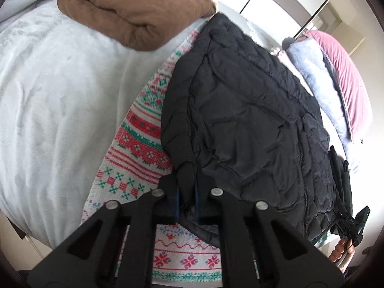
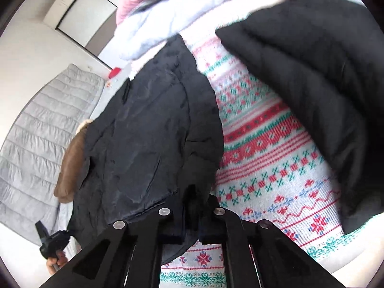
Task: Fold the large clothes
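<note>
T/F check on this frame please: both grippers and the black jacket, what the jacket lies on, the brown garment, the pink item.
1. The left gripper is shut on the near edge of the black quilted jacket. True.
2. The right gripper stands open and holds nothing. False: it is shut on the jacket's fabric.
3. The jacket lies on a patterned red, green and white blanket. True.
4. The brown garment is spread out flat under the jacket. False: it sits folded on the pale bed cover, beyond the jacket in the left wrist view.
5. A pink item lies at the far right of the left wrist view. True.
</note>
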Motion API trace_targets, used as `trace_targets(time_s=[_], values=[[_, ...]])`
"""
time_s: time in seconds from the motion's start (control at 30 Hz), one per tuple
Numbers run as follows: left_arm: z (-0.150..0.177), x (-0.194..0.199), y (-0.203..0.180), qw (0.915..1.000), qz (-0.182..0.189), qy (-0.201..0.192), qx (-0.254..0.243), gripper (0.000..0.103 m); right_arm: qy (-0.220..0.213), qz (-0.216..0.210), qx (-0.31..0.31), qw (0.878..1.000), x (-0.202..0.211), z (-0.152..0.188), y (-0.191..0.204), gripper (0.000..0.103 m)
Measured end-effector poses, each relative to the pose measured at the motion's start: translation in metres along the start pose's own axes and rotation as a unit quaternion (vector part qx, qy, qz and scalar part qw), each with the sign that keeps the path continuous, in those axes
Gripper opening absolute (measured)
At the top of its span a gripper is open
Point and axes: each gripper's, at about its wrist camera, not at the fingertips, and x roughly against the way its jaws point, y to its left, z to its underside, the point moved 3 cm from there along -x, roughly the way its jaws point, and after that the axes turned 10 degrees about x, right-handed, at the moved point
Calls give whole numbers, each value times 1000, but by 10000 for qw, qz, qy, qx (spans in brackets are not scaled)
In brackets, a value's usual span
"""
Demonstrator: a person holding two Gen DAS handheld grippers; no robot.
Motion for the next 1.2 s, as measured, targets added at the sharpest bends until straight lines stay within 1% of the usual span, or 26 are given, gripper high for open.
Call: trace_targets(time_s=[0.07, 0.13, 0.23, 0.33, 0.4, 0.47, 0.53, 0.57, 0.63, 0.7, 0.8, 0.9, 0.97, 1.13, 1.2], values=[[1, 4, -4, 10000, 45, -69, -47, 9, -131, 60, 55, 9999, 8, -1, 3, 4], [5, 6, -9, 9999, 86, -83, -78, 9, -378, 115, 95, 9992, 21, -4, 6, 4], [22, 13, -18, 9992, 134, -222, -309, 9, -736, 52, 73, 9972, 48, -3, 6, 4], [35, 19, -19, 9985, 95, -346, -417, 9, -964, -101, -33, 9953, 72, 12, 2, 4], [39, 30, -14, 9983, 128, -416, -394, 9, -1063, -279, -129, 9939, 85, 31, -1, 4], [38, 37, -8, 9979, 79, -513, -378, 9, -1043, -353, -281, 9935, 90, 58, -9, 4], [39, 40, -2, 9978, -1, -571, -334, 9, -969, -359, -384, 9939, 89, 75, -14, 4], [39, 40, 2, 9979, -13, -580, -270, 9, -975, -391, -360, 9938, 91, 78, -12, 4], [36, 38, 4, 9980, 0, -585, -239, 9, -1176, -321, -64, 9925, 105, 75, -1, 4], [31, 37, -3, 9970, -67, -691, -350, 9, -1275, -312, 69, 9913, 115, 70, 6, 4], [26, 35, -10, 9960, -99, -767, -452, 9, -1249, -259, 85, 9918, 118, 70, 8, 4], [23, 30, -11, 9962, -106, -742, -436, 9, -1110, -293, -53, 9934, 113, 77, 4, 4], [21, 33, -9, 9963, -32, -773, -383, 9, -1150, -419, -102, 9924, 115, 78, 5, 4], [22, 55, -13, 9948, 159, -954, -311, 8, -1462, -982, -226, 9841, 139, 73, 8, 4], [21, 67, -16, 9943, 334, -979, -277, 8, -1561, -1170, -320, 9803, 150, 71, 9, 4]])
